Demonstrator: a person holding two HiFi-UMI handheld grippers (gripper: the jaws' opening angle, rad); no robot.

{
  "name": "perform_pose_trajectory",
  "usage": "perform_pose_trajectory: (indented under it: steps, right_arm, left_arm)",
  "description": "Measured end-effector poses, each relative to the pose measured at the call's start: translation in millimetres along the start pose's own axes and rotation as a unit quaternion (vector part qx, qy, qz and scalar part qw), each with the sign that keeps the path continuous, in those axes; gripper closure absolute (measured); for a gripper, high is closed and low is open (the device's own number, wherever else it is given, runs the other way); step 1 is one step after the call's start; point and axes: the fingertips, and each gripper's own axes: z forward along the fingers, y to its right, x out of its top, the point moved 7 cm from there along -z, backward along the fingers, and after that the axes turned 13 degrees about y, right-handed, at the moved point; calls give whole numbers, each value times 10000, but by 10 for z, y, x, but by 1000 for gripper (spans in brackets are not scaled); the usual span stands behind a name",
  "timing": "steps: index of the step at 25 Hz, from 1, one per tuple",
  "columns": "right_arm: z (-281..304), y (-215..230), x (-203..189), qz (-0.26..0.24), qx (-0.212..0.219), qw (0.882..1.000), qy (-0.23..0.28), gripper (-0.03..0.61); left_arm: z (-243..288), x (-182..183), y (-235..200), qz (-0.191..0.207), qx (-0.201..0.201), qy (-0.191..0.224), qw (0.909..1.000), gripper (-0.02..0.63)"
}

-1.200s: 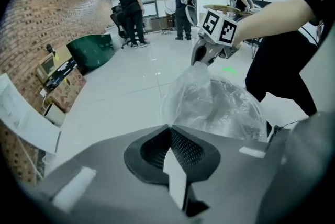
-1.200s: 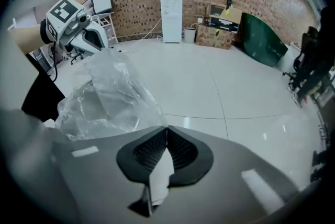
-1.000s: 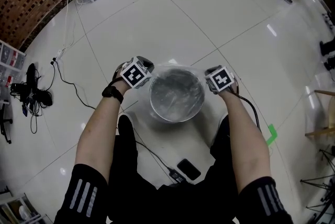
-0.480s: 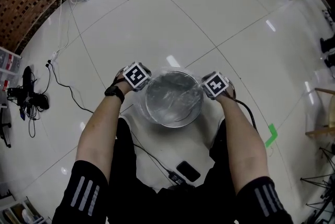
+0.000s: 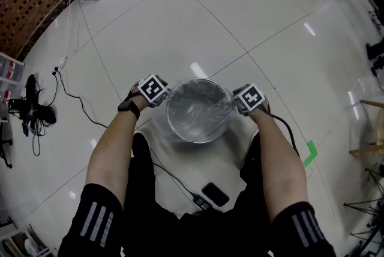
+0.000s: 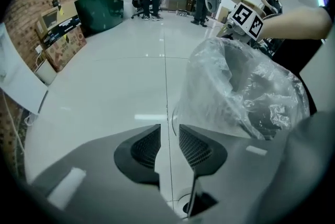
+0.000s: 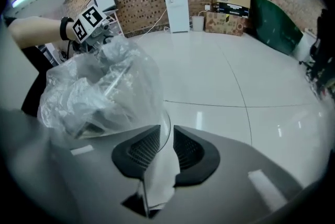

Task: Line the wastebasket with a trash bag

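the trash bag point(image 6: 246, 87) sits inside the wastebasket point(image 5: 198, 140), nothing else in it, mouth folded over the rim, so lining looks almost done with only release left: your left gripper point(image 6: 168, 145) at nine o'clock and right gripper point(image 7: 166, 147) at three are opening, film seemingly loose between the right's pads point(image 7: 191, 148).

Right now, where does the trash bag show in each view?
Head view: trash bag at centre, spread over the wastebasket's mouth.
Left gripper view: right of centre, crumpled clear film.
Right gripper view: left of centre.
Shared landmark: brick wall, top left in the head view, upper left in the left gripper view, along the top in the right gripper view.
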Motion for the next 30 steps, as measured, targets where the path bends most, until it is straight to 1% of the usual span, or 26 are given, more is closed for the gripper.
perform_pose_trajectory:
  steps: [3, 5, 6, 8, 11, 13, 15, 19, 22, 24, 27, 29, 30]
  right_arm:
    - [-92, 4, 10, 308, 58, 9992, 253, 468]
    - [-125, -29, 11, 457, 161, 9982, 341, 466]
    - [-136, -58, -4, 499, 231, 9980, 318, 466]
    - [-155, -123, -58, 465, 347, 9981, 211, 466]
    - [-214, -181, -135, 248, 330, 9991, 26, 466]
    - [-271, -192, -136, 141, 262, 9996, 13, 466]
    - [-321, -198, -86, 101, 206, 9997, 100, 466]
    - [-438, -247, -22, -6, 37, 10000, 70, 466]
    - [-525, -310, -33, -259, 9, 9997, -22, 466]
    - [-606, -354, -21, -446, -4, 9990, -25, 466]
    - [-773, -395, 22, -640, 12, 9979, 23, 466]
    - [-902, -463, 60, -844, 208, 9962, 86, 466]
    - [-958, -535, 80, -1033, 396, 9938, 111, 466]
  left_arm:
    - [-176, -11, -27, -258, 51, 198, 9995, 472]
    - [-284, -58, -32, -566, 77, 307, 9979, 465]
    - [-332, -98, -19, -676, 87, 293, 9972, 464]
    - [-424, -202, 36, -732, 93, 155, 9971, 463]
    - [-611, -323, 122, -617, 200, -33, 9979, 463]
    - [-771, -294, 183, -413, 337, -43, 9986, 465]
    - [-952, -139, 306, -112, 368, 80, 9992, 465]
    - [-1255, 292, 766, 625, 53, 409, 9972, 465]
    - [-1337, 451, 1181, 1056, -129, 519, 9930, 465]
    - [-1325, 468, 1447, 1358, -201, 466, 9894, 465]
    - [-1209, 427, 1779, 1800, -279, 269, 9829, 465]
    - [-1095, 399, 1964, 2003, -352, 194, 9789, 465]
    - [-1040, 385, 2045, 2111, -400, 170, 9765, 465]
